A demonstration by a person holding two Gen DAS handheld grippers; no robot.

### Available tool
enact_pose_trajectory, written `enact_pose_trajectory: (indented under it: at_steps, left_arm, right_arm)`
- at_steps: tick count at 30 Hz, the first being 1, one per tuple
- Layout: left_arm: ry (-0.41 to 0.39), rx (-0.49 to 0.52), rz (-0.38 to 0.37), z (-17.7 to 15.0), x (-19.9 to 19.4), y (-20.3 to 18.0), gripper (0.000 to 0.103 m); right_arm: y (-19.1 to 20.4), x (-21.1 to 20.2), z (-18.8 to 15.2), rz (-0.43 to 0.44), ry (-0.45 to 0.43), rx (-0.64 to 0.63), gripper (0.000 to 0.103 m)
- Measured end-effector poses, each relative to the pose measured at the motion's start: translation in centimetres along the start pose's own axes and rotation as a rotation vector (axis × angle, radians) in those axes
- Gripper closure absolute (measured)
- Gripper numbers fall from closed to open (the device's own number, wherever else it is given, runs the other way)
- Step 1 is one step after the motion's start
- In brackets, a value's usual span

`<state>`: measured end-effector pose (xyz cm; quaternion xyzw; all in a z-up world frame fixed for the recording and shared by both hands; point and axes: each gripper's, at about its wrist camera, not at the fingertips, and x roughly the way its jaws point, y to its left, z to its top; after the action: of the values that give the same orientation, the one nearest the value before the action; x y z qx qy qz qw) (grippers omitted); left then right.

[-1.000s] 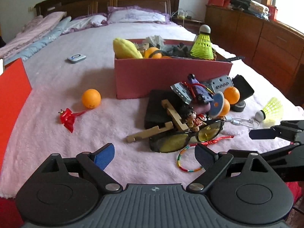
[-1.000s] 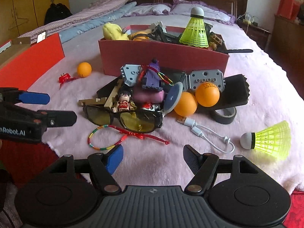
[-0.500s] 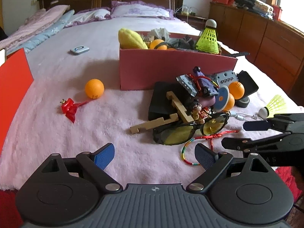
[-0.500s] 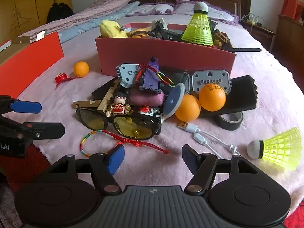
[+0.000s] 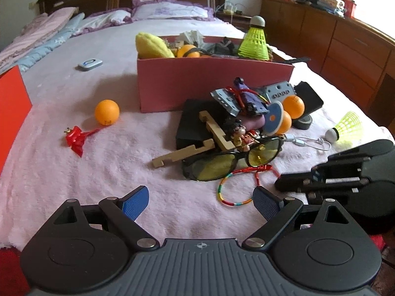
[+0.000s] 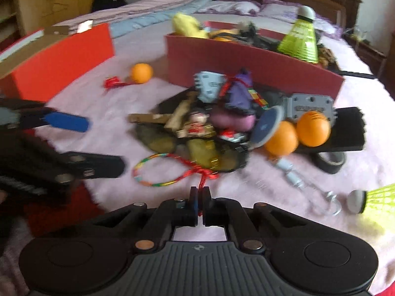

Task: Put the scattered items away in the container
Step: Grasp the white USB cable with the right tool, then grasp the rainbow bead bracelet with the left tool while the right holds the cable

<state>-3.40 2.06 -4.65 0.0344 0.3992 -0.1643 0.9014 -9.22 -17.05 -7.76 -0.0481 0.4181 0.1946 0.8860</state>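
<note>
A pink box (image 5: 212,81) full of items stands mid-bed and shows in the right wrist view (image 6: 246,69) too. In front lies a pile: yellow-lens glasses (image 5: 232,160), a wooden piece (image 5: 182,153), a figurine (image 5: 239,133), orange balls (image 6: 296,130). A rainbow bracelet (image 5: 234,190) with a red cord (image 6: 197,172) lies nearest. My right gripper (image 6: 200,202) is shut on the red cord's end. My left gripper (image 5: 201,199) is open and empty, just short of the bracelet.
A loose orange ball (image 5: 107,112) and a red trinket (image 5: 76,139) lie left of the box. A yellow shuttlecock (image 5: 345,128) and a white cable (image 5: 308,143) lie right. A red box lid (image 6: 56,59) stands at the left. A wooden dresser (image 5: 345,49) lines the right wall.
My right gripper has closed from open onto the red cord and swung left. My left gripper moved forward a little and stays open.
</note>
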Motion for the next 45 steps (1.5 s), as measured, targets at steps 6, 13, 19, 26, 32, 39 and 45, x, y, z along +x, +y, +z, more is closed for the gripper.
enact_pose_trajectory:
  at_steps: [6,13,19,26,32,39,45]
  left_arm:
    - [0.014,0.005,-0.019,-0.1,0.4,-0.4,0.011]
    - [0.029,0.025,-0.056,0.2,0.8,-1.5,0.011]
    - [0.054,0.047,-0.058,0.3,1.6,-2.9,0.012]
    - [0.069,0.08,-0.039,-0.1,1.2,-3.9,0.012]
    - [0.068,0.075,-0.026,-0.1,1.1,-3.8,0.012]
    - [0.064,0.08,-0.026,-0.3,0.9,-3.9,0.012]
    - [0.09,0.071,-0.053,-0.3,1.5,-4.0,0.011]
  right_arm:
    - [1.8,-1.9,-1.1,0.122,0.014,-0.084,0.1]
    - [1.6,-4.3,-2.1,0.112,0.012,-0.113,0.08]
    - [-3.3,-5.8,-1.5,-0.051,-0.063,-0.046,0.056]
    - [-9.1,-1.2,-0.2,-0.175,-0.046,0.034,0.042]
    - [-10.7,-0.1,-0.1,-0.142,-0.036,0.133,0.063]
    - [-8.5,-2.1,-1.7,-0.113,-0.017,0.148,0.084]
    - [-5.9,-3.9,-3.0,-0.113,0.057,0.243,0.079]
